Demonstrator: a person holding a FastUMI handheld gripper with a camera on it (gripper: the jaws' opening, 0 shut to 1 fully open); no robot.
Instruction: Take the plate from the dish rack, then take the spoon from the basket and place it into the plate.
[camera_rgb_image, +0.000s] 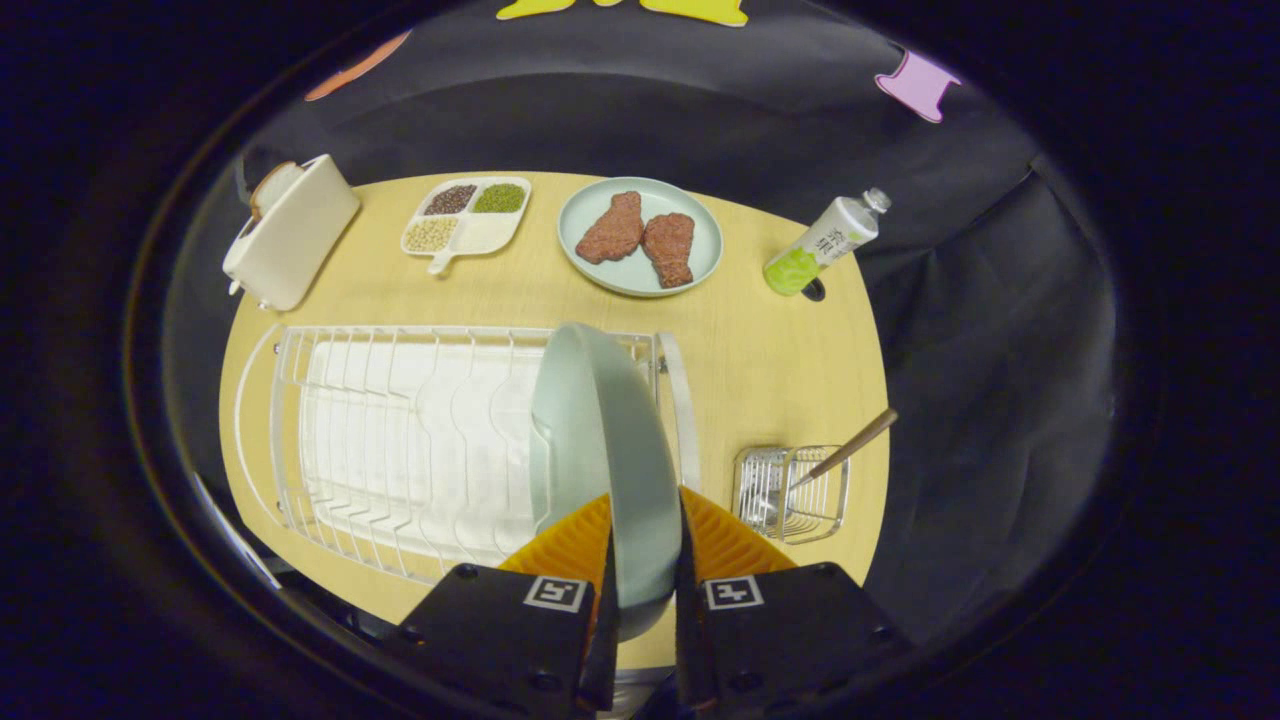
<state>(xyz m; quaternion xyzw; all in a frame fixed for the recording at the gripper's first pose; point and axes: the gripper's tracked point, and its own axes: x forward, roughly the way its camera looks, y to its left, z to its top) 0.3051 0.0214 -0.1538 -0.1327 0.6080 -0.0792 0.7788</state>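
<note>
Both fingers (575, 545) of my jaws are clenched on the pale green plate (600, 440), held on edge over the right end of the dish rack (400, 440). Right of it on the counter (760, 340), the spoon (850, 447) leans in the wire basket (790, 492).

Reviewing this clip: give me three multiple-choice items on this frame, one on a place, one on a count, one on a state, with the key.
1. Where is the spoon?
A. in the wire basket
B. on the plate with meat
C. inside the dish rack

2. How many pieces of meat lie on the far plate?
A. one
B. two
C. four

3. What are the tongs doing?
A. hanging open over the toaster
B. shut on the bottle
C. shut on the upright plate

Key: 1 A, its handle sticks out of the basket; 2 B, two brown pieces side by side; 3 C, both fingers press its rim at the dish rack.
</note>
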